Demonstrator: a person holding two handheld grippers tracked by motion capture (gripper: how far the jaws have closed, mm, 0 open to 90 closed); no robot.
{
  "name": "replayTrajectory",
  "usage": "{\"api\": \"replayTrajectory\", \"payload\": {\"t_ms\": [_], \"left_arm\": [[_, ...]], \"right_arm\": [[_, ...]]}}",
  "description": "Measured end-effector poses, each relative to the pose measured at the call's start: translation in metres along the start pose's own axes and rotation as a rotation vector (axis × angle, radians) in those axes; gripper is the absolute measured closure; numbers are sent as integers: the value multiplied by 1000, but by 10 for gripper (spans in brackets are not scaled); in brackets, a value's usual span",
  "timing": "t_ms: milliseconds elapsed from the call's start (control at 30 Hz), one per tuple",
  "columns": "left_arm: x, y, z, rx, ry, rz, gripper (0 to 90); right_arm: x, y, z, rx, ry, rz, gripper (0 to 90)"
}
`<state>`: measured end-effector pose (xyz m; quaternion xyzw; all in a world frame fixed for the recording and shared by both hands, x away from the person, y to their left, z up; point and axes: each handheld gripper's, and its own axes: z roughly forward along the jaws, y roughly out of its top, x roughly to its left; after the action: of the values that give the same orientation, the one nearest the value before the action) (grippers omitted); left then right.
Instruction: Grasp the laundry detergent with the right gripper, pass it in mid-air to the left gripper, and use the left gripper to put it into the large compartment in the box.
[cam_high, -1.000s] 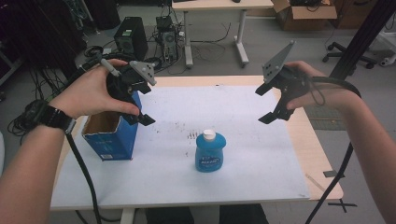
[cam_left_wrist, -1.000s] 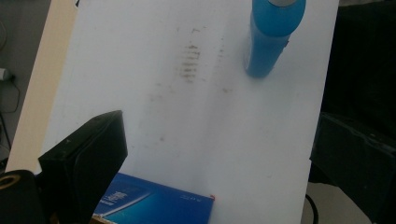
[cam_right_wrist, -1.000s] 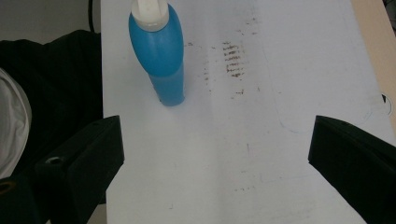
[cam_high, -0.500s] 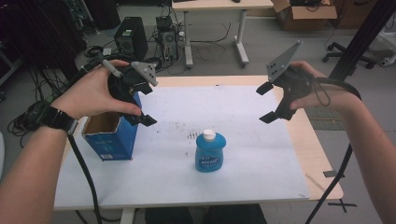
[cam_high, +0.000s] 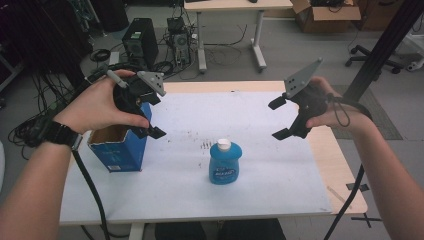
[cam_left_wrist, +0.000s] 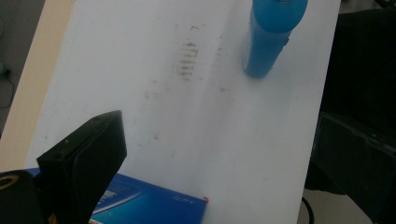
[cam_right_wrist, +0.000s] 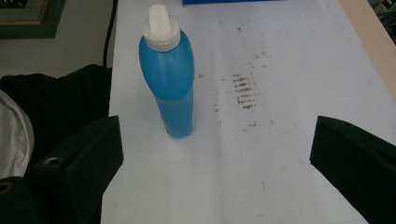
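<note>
A blue bottle (cam_high: 225, 165) with a white cap stands upright at the middle of the white table top (cam_high: 280, 175). It shows again in the left gripper view as the bottle (cam_left_wrist: 270, 42) and in the right gripper view as the bottle (cam_right_wrist: 170, 79). My left gripper (cam_high: 155, 116) hovers open over the right edge of an open blue box (cam_high: 117, 147), left of the bottle. My right gripper (cam_high: 278, 119) is held open in the air to the bottle's right. Nothing lies between the jaws of the left gripper (cam_left_wrist: 217, 126) or the right gripper (cam_right_wrist: 215, 128).
The blue box (cam_left_wrist: 154, 205) lies just under the left jaws. Dark scuff marks (cam_high: 205, 145) stain the table behind the bottle. A bare wooden strip (cam_high: 340, 170) runs along the table's right edge. Behind the table are another table, a computer tower (cam_high: 140, 42) and cables.
My right gripper has drifted slightly down and to the right, still open. The left gripper, the box and the bottle have stayed in place.
</note>
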<state>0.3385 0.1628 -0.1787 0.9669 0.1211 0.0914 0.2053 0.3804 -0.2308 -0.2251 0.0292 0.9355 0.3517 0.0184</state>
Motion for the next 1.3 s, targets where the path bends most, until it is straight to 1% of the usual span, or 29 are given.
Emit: {"api": "replayTrajectory", "payload": {"t_ms": [67,100,167,200,233,267,300,367,467,533,600,633,700,733,767,800,933,967,1000,1033,1067,1133,1167,1200,1233,1300], "left_arm": [[-1,-2,0,-1,0,-6,37],[-1,-2,0,-1,0,-6,37],[-2,-3,1,-2,-1,-10,37],[-2,-4,2,-3,-1,-10,37],[-2,-4,2,-6,1,-13,37],[-2,-4,3,-7,0,-15,37],[-2,-5,4,-8,0,-14,37],[-2,-5,5,-8,0,-15,37],[-3,-5,6,-9,-3,-16,37],[-3,-6,7,-9,-3,-19,37],[-3,-6,8,-10,-5,-18,37],[-4,-7,9,-10,-5,-20,37],[-4,-7,9,-11,-6,-22,37],[-4,-8,10,-12,-6,-23,37],[-4,-8,10,-12,-6,-23,37],[-4,-9,10,-13,-7,-25,37],[-5,-11,11,-13,-10,-28,37],[-5,-11,11,-13,-10,-28,37],[-6,-11,12,-14,-10,-28,37],[-6,-12,12,-18,-9,-28,37],[-6,-12,12,-18,-9,-28,38],[-6,-13,12,-22,-11,-29,37],[-6,-13,12,-22,-11,-29,38],[-6,-13,12,-19,-12,-30,37],[-6,-14,12,-19,-11,-30,37],[-7,-14,12,-23,-10,-33,38]], "right_arm": [[0,-8,8,-29,11,8,28],[0,-8,8,-29,11,8,28],[0,-14,12,-49,16,11,29],[1,-19,16,-71,16,17,30],[1,-19,16,-71,16,17,30],[2,-24,20,-95,23,24,30],[3,-27,22,-104,25,23,30],[4,-29,24,-112,28,25,30],[4,-35,30,-146,39,30,32],[5,-39,40,-169,48,36,35],[5,-40,42,-174,52,36,36],[5,-41,49,-188,62,34,37],[6,-42,52,-195,64,35,38],[8,-42,59,-209,79,33,37],[8,-42,59,-209,79,33,37],[9,-43,66,-215,83,30,39],[11,-44,81,-218,94,27,39],[11,-44,81,-218,94,27,39],[11,-44,84,-219,99,29,39],[11,-46,91,-223,102,38,43],[11,-46,91,-223,102,38,43],[11,-48,99,-237,108,46,47],[11,-48,99,-237,108,46,47],[11,-49,105,-242,111,47,48],[11,-49,105,-242,111,47,48],[11,-49,113,-251,118,56,50]]}}
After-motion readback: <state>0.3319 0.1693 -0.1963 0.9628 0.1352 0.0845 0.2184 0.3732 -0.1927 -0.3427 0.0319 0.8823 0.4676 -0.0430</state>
